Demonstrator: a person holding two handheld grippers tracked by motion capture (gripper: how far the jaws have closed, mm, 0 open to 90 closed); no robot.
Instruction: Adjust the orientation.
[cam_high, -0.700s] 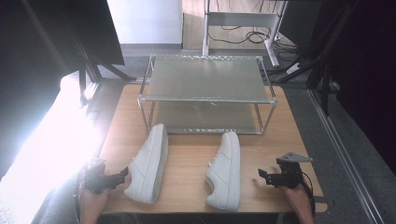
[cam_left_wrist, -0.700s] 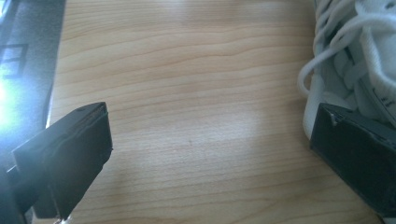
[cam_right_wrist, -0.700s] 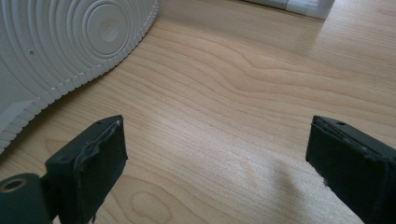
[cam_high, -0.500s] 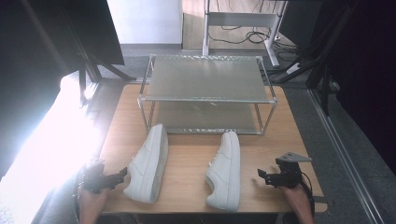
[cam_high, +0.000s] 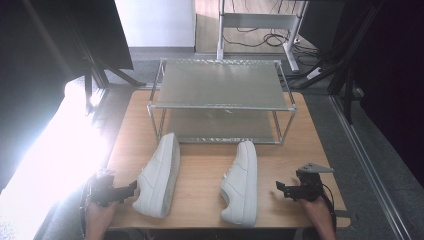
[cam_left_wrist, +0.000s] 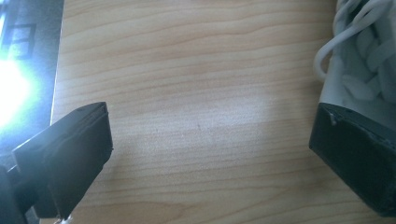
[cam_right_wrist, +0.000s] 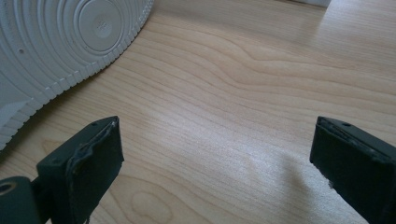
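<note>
Both jaws stood released and empty. The left gripper (cam_high: 131, 188) sat lower left, just beside the left white leather sneaker (cam_high: 159, 174); the right gripper (cam_high: 280, 186) waited lower right, near the right white sneaker (cam_high: 242, 181) lying on its side. A careless grasp risked snagging the loose laces (cam_left_wrist: 337, 44). Behind, the two-tier metal wire rack (cam_high: 222, 99) crowded the light wooden table (cam_high: 200, 175).

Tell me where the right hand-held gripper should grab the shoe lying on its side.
Probably the heel end of the right shoe: it lies on its side, sole toward the open right hand-held gripper. Come in level from the right, one jaw on the sole, the other inside the collar.
</note>
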